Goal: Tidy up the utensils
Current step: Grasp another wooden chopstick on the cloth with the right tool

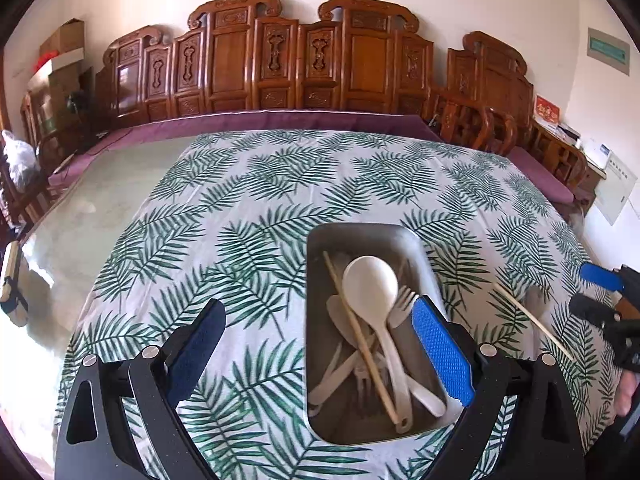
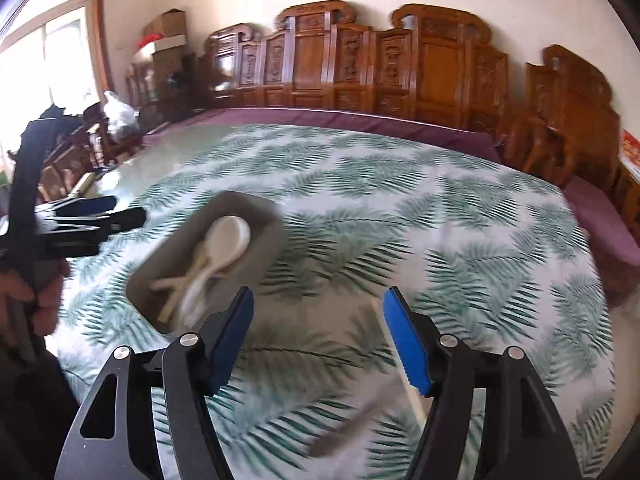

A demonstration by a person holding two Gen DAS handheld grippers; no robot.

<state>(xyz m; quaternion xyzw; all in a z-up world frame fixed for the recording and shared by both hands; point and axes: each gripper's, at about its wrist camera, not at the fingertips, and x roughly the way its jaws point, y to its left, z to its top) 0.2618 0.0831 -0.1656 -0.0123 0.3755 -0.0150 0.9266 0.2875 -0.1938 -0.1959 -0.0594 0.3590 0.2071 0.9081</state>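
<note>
1. Chopstick (image 1: 532, 322) is the piece left out: it lies alone on the leaf-print cloth (image 1: 280, 184) of the desk, just right of the metal tray (image 1: 416, 240) and apart from its rim.
2. Right gripper (image 2: 318, 336) has its jaws released, with nothing between them; it hangs over the cloth, near and right of the tray (this view is blurred, so exact aim is hard to judge).
3. Left gripper (image 1: 320, 356) also stands spread wide and empty, its jaws straddling the tray's near left part without pressing on it.
4. Tray contents already include a large white spoon (image 1: 374, 292), a white fork (image 1: 402, 304), another chopstick (image 1: 360, 336) and more white pieces underneath.
5. For the pickup, I would bring the right jaws down across the loose chopstick near its middle, so that it does not tip once lifted.
6. Close gently; a thin round stick will likely roll or pivot on cloth.
7. Carry it in lined up with the tray's long side, beside its partner.
8. Keep the left gripper clear of the tray's right side, so the two do not collide.
</note>
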